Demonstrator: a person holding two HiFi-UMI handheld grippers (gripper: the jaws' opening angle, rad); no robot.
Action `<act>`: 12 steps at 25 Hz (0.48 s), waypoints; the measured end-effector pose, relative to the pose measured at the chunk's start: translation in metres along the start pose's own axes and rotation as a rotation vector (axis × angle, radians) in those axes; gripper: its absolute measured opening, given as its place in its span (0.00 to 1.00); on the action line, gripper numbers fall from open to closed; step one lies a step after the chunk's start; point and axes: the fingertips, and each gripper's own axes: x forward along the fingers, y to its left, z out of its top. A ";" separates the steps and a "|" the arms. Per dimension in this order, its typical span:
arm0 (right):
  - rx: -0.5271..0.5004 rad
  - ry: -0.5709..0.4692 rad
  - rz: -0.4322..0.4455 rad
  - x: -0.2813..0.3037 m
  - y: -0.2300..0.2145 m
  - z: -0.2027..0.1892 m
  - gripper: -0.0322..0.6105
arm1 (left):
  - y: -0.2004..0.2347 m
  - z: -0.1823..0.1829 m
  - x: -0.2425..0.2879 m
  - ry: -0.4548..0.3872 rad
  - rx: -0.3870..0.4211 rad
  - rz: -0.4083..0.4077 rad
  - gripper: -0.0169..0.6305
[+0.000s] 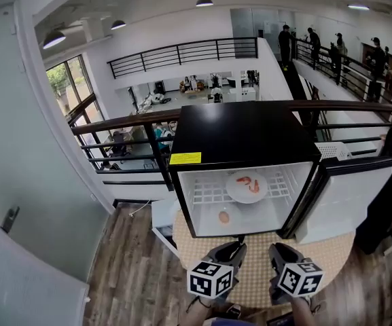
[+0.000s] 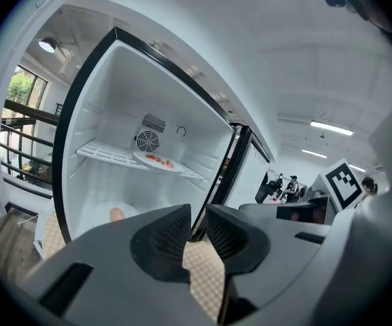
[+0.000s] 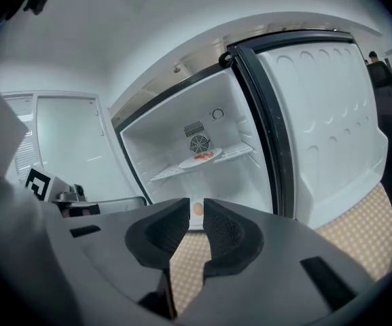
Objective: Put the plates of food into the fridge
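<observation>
One round white plate [image 1: 246, 187] with reddish food on wire shelf [image 1: 206, 194]

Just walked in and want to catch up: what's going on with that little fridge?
A person holds two grippers in front of the fridge, whose door stands open. One plate of food sits on the wire shelf, and a second plate lies on the fridge floor below. The left gripper and right gripper are both empty, jaws nearly together.
</observation>
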 end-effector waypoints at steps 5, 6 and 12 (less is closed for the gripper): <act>0.005 0.040 0.034 -0.037 0.011 -0.033 0.12 | -0.021 -0.017 -0.012 -0.006 -0.010 0.011 0.14; 0.008 0.050 0.044 -0.045 0.014 -0.041 0.12 | -0.026 -0.020 -0.015 -0.008 -0.012 0.011 0.14; -0.002 0.095 0.112 -0.080 0.033 -0.079 0.11 | -0.057 -0.051 -0.039 -0.001 -0.020 0.005 0.14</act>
